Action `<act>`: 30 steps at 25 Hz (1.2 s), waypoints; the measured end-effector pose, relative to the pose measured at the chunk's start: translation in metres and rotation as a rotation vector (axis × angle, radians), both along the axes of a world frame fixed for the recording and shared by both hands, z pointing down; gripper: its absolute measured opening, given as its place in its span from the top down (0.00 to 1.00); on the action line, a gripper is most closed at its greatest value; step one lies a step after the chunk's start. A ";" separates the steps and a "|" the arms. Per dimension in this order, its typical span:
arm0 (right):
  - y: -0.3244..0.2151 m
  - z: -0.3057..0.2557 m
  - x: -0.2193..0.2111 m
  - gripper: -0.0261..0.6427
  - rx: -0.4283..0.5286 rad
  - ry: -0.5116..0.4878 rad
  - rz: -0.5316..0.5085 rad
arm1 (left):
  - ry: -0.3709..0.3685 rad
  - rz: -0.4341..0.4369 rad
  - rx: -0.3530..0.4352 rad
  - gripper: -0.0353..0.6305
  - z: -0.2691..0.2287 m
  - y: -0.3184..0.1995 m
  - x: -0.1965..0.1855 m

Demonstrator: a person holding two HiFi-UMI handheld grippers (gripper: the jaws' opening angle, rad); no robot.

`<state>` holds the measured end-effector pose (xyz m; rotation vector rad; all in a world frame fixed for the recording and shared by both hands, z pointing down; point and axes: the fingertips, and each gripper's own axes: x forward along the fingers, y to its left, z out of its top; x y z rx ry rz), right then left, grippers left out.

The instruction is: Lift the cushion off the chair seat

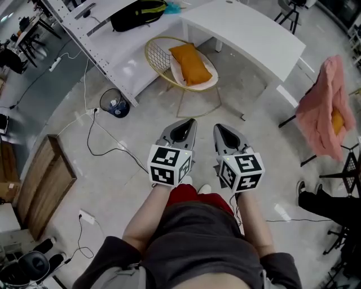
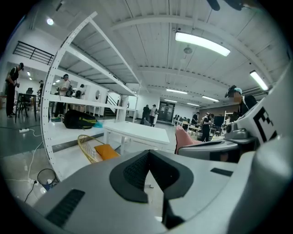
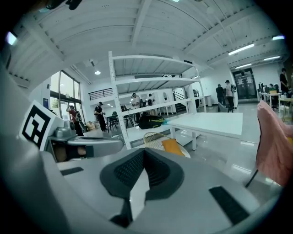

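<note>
Orange cushion flat on the seat of a gold wire chair, on top of a white seat pad, one end leaning up toward the wire back. Not touched by anything else.

Chair on the pale floor, between a white rack and a white worktop, well apart from both tools.

Left tool and right tool side by side in front of the person, close together but not touching, both aimed toward the chair and tipped slightly down, over bare floor. A marker cube at the rear of each.

Left tool: jaws closed, tips pressed together, nothing between them. In the left gripper view, cushion and chair far beyond the tips, up and to the left.

Right tool: jaws closed as well, tips meeting, only floor showing through the wedge below them, nothing gripped. In the right gripper view, cushion just above and right of the tips, far off.

Black backpack on the rack. Black bin at the rack's foot, a cable trailing from there across the floor. Wooden panel flat on the floor at the left. Pink cloth draped over a stand at the right.
</note>
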<state>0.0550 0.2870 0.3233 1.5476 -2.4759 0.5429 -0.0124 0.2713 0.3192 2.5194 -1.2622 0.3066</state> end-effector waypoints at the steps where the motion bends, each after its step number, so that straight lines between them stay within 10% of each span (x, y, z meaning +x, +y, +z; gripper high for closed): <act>1: 0.000 0.001 -0.001 0.93 -0.002 0.000 0.000 | 0.000 -0.001 0.000 0.93 0.000 0.000 -0.001; 30: -0.032 -0.006 -0.072 0.93 0.013 0.000 -0.001 | 0.019 0.035 0.042 0.93 -0.010 -0.032 -0.066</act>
